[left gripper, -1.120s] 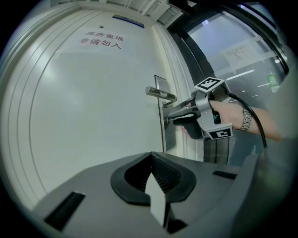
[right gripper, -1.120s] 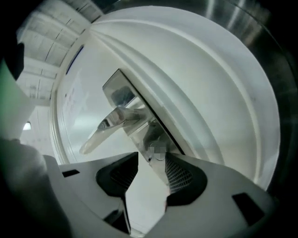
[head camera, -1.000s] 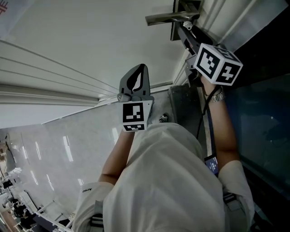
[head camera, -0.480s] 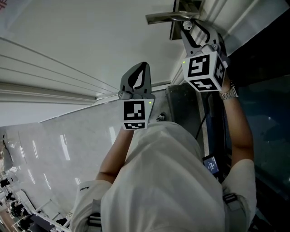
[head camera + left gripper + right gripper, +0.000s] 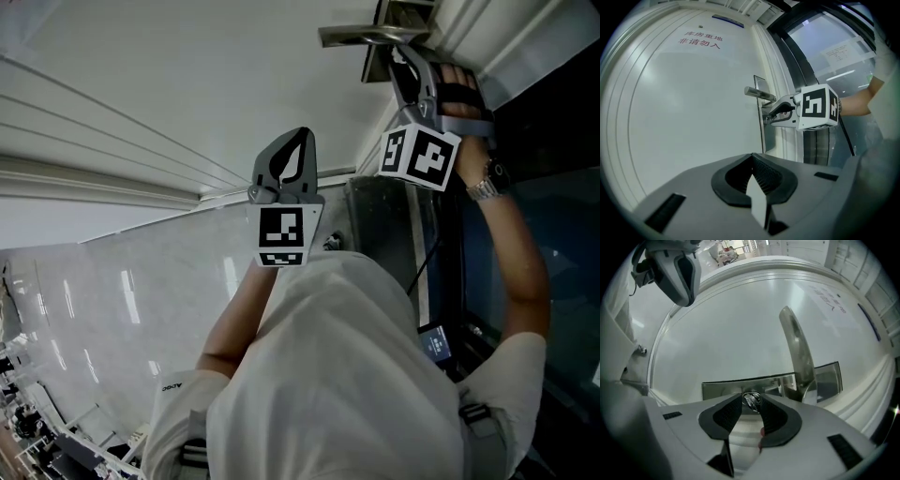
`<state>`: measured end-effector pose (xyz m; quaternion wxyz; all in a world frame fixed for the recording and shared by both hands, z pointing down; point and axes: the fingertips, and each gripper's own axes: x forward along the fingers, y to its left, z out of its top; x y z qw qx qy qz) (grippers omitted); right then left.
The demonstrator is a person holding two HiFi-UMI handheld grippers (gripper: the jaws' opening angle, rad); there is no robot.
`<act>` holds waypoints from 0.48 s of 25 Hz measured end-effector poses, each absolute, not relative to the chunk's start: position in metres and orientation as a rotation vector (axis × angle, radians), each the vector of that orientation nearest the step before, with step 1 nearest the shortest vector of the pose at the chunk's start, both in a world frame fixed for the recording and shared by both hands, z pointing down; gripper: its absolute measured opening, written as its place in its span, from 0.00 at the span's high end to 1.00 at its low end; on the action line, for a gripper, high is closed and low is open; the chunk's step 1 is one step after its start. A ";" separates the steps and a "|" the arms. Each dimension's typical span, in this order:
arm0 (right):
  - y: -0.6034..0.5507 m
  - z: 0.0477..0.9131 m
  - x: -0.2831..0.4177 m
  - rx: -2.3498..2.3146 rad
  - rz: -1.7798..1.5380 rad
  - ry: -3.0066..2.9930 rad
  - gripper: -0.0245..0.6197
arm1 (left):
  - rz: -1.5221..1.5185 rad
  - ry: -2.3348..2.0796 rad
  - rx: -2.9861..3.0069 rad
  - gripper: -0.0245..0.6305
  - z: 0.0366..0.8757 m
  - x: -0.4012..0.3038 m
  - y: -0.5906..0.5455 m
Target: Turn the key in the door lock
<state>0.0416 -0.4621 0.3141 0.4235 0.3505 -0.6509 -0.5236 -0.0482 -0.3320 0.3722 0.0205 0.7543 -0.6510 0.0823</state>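
Note:
The key [image 5: 751, 400] sticks out of the metal lock plate [image 5: 722, 389], below the lever handle [image 5: 797, 352] of the white door [image 5: 187, 66]. My right gripper [image 5: 752, 401] has just been closing its jaws, and the key's head sits between the fingertips with both pads against it. In the head view the right gripper [image 5: 401, 64] reaches up to the lock under the handle [image 5: 361, 36]. My left gripper [image 5: 300, 136] hangs shut and empty in front of the door, well left of the lock. It shows shut in its own view too, where the left gripper [image 5: 752, 159] faces the door.
The door frame and a dark glass panel [image 5: 553, 187] stand right of the lock. The person's torso in a light shirt [image 5: 337, 375] fills the lower middle of the head view. Red lettering [image 5: 699, 40] is printed high on the door.
The right gripper has rolled about a quarter turn at the lock, so its marker cube shows other faces and the hand now lies on top. The left gripper has stayed put.

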 end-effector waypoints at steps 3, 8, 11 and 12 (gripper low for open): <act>-0.463 0.314 0.042 0.903 -1.374 -1.568 0.81 | 0.259 -2.014 2.340 0.95 0.374 -0.048 -0.331; -0.465 0.314 0.042 0.952 -1.410 -1.527 0.83 | 0.256 -2.014 2.339 0.95 0.375 -0.048 -0.333; -0.465 0.313 0.042 1.006 -1.354 -1.591 0.84 | 0.251 -2.010 2.341 0.95 0.375 -0.046 -0.333; -0.465 0.312 0.043 1.025 -1.332 -1.616 0.84 | 0.250 -2.008 2.342 0.95 0.375 -0.045 -0.333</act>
